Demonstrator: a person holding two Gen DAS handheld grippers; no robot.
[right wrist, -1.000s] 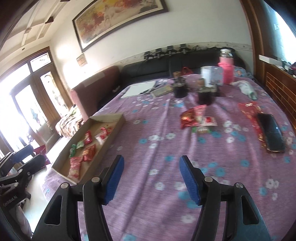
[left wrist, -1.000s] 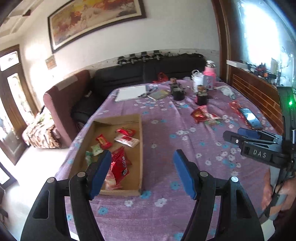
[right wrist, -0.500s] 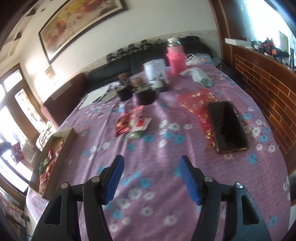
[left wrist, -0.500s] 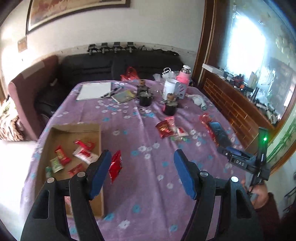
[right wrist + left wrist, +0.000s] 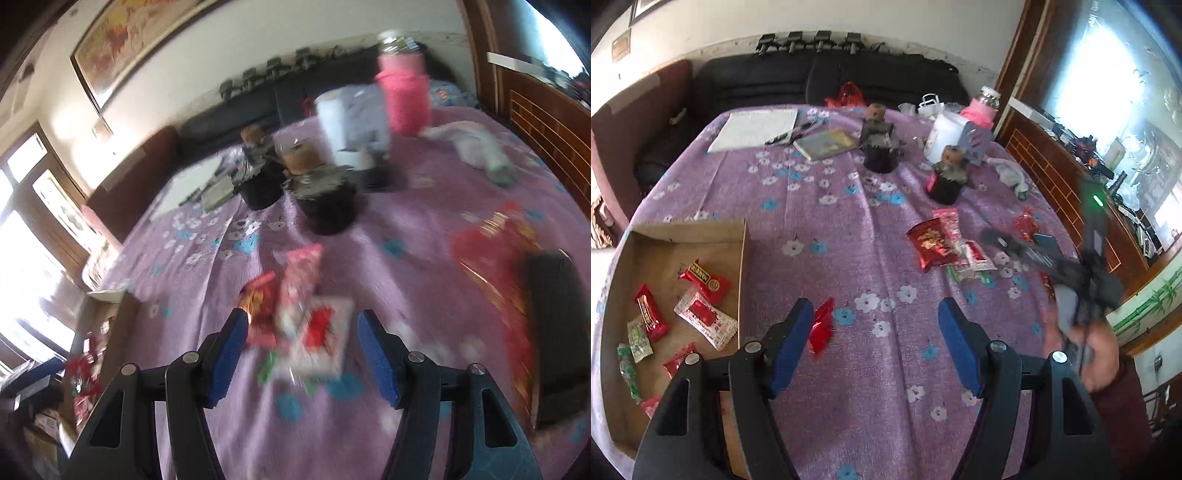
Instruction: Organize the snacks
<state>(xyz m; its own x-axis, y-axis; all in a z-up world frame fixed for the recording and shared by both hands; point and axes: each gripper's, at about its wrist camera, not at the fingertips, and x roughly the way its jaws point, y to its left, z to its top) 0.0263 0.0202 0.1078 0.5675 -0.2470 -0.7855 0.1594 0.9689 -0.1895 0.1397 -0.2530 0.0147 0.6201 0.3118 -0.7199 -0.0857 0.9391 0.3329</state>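
A cardboard box (image 5: 687, 230) at the left holds several red, white and green snack packets (image 5: 704, 313). A small pile of snack packets (image 5: 940, 243) lies mid-table on the purple cloth. My left gripper (image 5: 875, 345) is open above the table; a red wrapper (image 5: 822, 325) clings beside its left finger. My right gripper (image 5: 299, 350) is open, low over the same pile (image 5: 314, 328), which lies just ahead between its fingers. In the left wrist view the right gripper (image 5: 1027, 251) shows blurred next to the pile.
Two dark pots (image 5: 879, 147) (image 5: 945, 181), a white jug (image 5: 942, 136), a pink bottle (image 5: 982, 107), a notebook (image 5: 825, 144) and paper (image 5: 753, 129) stand at the back. A phone (image 5: 557, 332) on red wrapping lies right. A sofa (image 5: 827, 77) is behind the table.
The right gripper has swung left and down towards the snack pile, its view now blurred. The left gripper has risen and turned right, with the red wrapper still by its left finger.
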